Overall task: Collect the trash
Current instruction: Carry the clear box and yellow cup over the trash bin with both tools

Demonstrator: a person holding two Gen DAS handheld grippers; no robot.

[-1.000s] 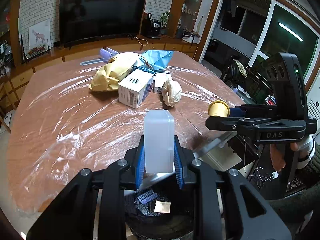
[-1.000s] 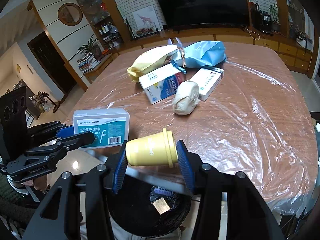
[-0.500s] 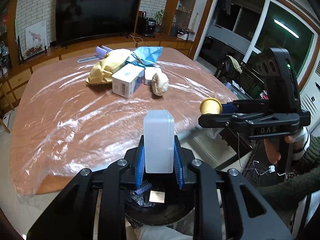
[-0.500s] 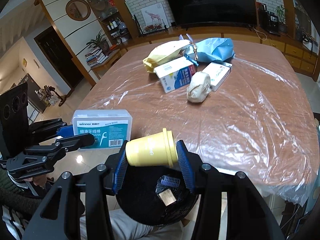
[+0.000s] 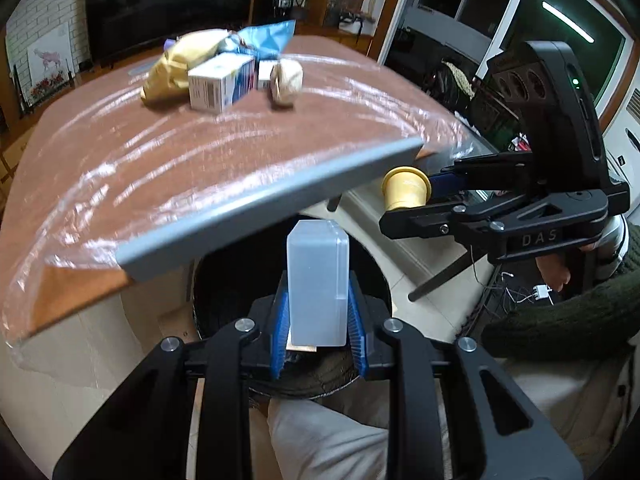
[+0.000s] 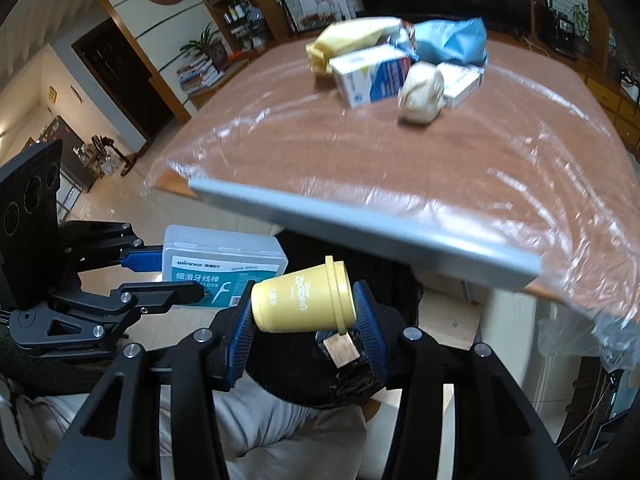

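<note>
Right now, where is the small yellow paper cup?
The small yellow paper cup lies sideways between the right gripper's blue fingers, just off the table's near edge, above the black trash bin and beside the translucent floss-pick box.

Floss box (image 6: 224, 268): frosted white lid, teal label with white lettering. Paper cup (image 6: 302, 298): pale yellow, faint white print. Tongs, left (image 5: 318, 330) and right (image 6: 306, 330): black frames, blue ribbed pads. Bin (image 5: 224, 300): black. Desk (image 5: 120, 160): reddish-brown under glossy clear film, grey edge strip. Bags on desk: one yellow (image 6: 352, 38), one light blue (image 6: 452, 42). Carton (image 6: 370, 74): white and blue.
</note>
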